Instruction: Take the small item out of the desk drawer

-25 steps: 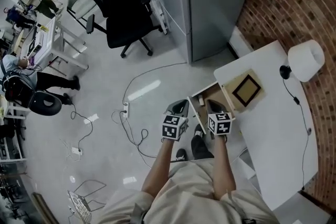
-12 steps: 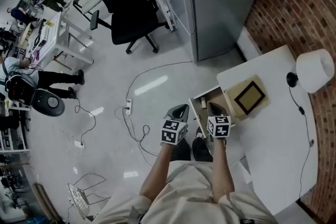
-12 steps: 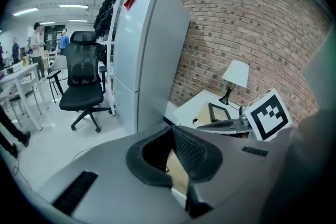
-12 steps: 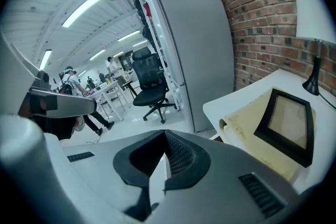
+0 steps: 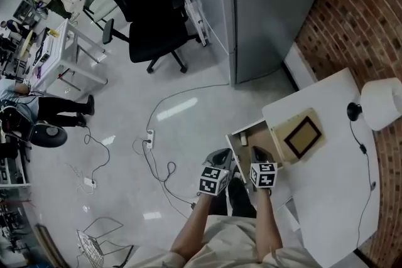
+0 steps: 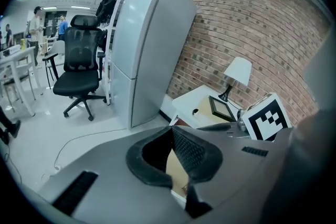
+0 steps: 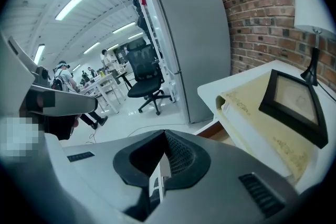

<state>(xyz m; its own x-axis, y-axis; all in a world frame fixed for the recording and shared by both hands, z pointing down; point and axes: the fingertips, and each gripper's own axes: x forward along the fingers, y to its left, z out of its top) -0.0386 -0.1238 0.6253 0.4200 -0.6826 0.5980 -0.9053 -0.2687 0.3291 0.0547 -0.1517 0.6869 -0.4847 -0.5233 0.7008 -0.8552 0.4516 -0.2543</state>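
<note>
Drawer (image 5: 254,133) of white worktop (image 5: 326,191): stands open, wooden inside; one small pale item (image 5: 244,142) lies near its outer side wall.
Right claw (image 5: 257,152): clenched, empty, tilted down over the drawer.
Left claw (image 5: 220,157): clenched, empty, alongside, just outside that wall.

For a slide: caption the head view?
Left gripper and right gripper, both shut, at the open drawer of a white desk.

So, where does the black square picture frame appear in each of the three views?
Head view: black square picture frame right of centre, lying on a beige book.
Left gripper view: frame right of centre, under the lamp.
Right gripper view: frame at the far right.
Shared landmark: white table lamp.
</note>
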